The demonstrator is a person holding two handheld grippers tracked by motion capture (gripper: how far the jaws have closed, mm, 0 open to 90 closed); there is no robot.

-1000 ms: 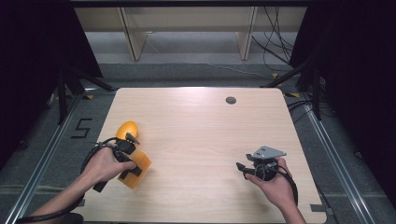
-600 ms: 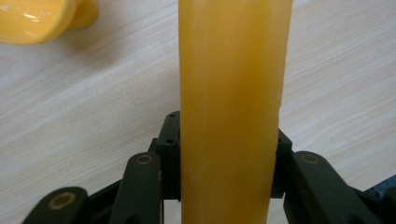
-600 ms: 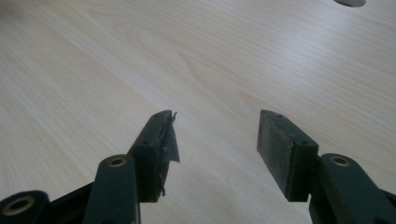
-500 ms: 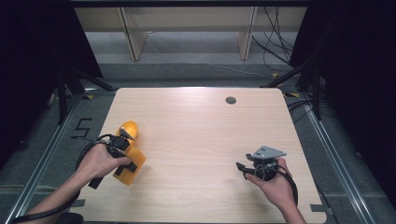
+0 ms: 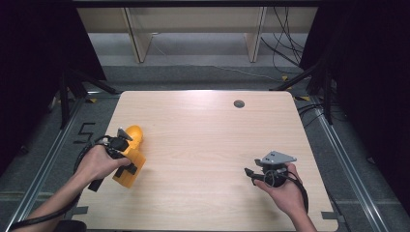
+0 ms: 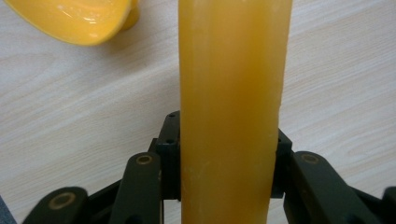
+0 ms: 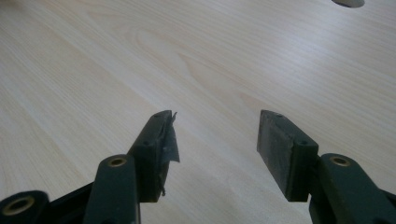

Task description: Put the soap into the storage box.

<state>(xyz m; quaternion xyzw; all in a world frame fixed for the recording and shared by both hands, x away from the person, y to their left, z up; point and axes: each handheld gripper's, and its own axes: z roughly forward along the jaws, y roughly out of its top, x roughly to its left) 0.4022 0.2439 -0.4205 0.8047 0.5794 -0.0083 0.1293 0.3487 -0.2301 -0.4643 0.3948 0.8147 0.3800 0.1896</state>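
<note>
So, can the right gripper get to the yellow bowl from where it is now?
Probably yes. The right gripper is open and holds nothing, and only bare table lies between it and the yellow bowl, though the left gripper sits beside it.

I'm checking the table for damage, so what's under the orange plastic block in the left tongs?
Pale wooden tabletop shows on both sides of the orange plastic block clamped in the left tongs. The strip directly beneath it is covered.

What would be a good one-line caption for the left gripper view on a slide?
The left gripper clamps a tall orange block between its black jaws above a pale wooden table, a yellow bowl beyond.
</note>
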